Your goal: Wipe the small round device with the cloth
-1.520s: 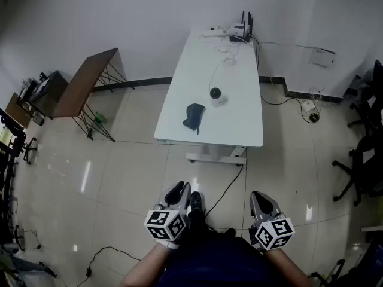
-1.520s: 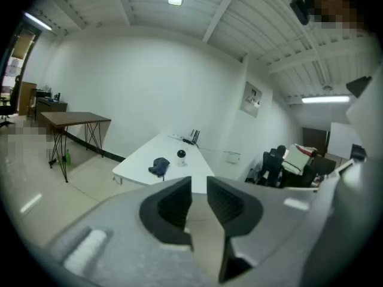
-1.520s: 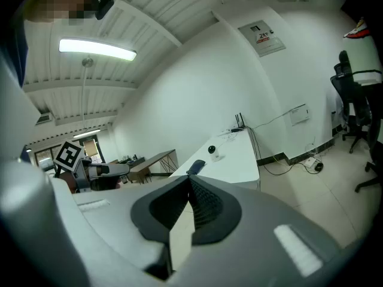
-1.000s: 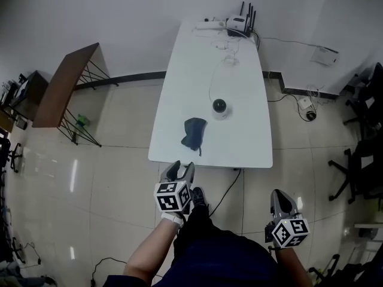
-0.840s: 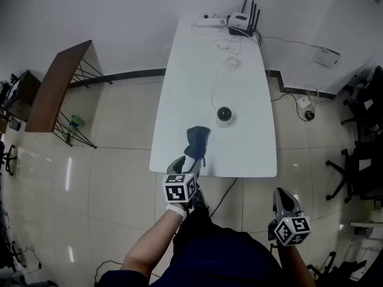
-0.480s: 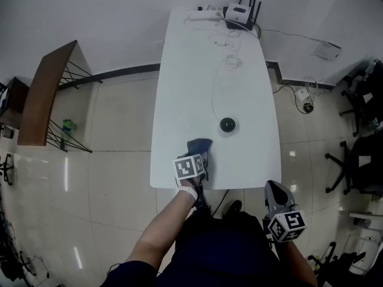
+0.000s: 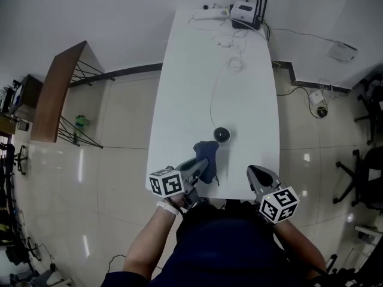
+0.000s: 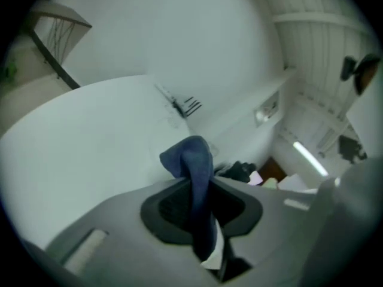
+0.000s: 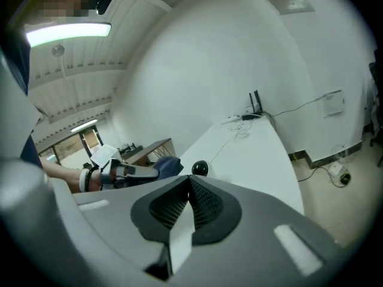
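White table (image 7: 239, 100): left gripper (image 7: 197, 165) jaws just closed on cloth (image 7: 207, 152); right gripper (image 7: 254, 172) shut, empty.

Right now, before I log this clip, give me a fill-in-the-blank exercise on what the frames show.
1. The left gripper is clamped on the blue ____.
2. The right gripper is shut and holds ____.
3. The small round device sits on the white ____.
Missing: cloth; nothing; table.
The left jaws have just been closing, with the cloth between them.
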Action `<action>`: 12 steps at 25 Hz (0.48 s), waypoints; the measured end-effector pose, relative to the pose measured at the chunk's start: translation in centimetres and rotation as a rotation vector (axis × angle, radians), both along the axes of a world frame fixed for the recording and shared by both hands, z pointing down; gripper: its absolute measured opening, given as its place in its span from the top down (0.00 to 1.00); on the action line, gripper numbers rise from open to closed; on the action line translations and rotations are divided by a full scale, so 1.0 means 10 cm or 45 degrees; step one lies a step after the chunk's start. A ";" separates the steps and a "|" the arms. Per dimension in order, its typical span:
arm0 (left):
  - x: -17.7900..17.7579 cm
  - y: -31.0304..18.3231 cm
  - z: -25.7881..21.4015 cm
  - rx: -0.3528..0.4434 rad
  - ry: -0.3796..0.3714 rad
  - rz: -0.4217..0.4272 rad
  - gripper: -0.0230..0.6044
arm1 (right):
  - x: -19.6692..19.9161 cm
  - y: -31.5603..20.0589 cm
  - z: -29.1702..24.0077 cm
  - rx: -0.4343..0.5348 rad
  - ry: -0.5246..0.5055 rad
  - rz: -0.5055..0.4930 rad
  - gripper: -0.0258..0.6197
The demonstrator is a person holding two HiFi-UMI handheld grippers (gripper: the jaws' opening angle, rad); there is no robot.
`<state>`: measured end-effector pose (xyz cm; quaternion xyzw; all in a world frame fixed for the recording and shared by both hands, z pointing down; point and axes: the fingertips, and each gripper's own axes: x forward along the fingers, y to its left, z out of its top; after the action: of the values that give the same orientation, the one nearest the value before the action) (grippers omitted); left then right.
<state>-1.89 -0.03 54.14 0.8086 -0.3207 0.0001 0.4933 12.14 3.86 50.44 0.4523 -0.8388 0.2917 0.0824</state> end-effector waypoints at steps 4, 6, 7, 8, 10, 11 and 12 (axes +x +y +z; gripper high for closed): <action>0.28 0.12 -0.73 0.212 0.233 0.123 0.85 | -0.12 -0.23 -0.18 -0.080 -0.428 -0.151 0.94; 0.31 0.17 -0.91 0.240 0.307 0.162 0.85 | -0.26 -0.24 -0.33 -0.166 -0.716 -0.243 0.67; 0.31 0.19 -0.98 0.247 0.345 0.182 0.85 | -0.34 -0.22 -0.40 -0.197 -0.810 -0.294 0.54; 0.31 0.21 -1.04 0.253 0.385 0.207 0.85 | -0.44 -0.20 -0.44 -0.214 -0.860 -0.348 0.50; 0.32 0.24 -1.11 0.263 0.451 0.275 0.85 | -0.61 -0.18 -0.48 -0.231 -0.888 -0.445 0.44; 0.34 0.26 -1.13 0.264 0.475 0.316 0.85 | -0.69 -0.17 -0.48 -0.242 -0.900 -0.480 0.42; 0.36 0.28 -1.16 0.263 0.498 0.359 0.85 | -0.77 -0.15 -0.49 -0.255 -0.917 -0.507 0.41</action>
<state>1.72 2.82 42.59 0.8760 -0.1014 -0.1203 0.4559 4.41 2.35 45.58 0.1404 -0.8526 0.4894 -0.1177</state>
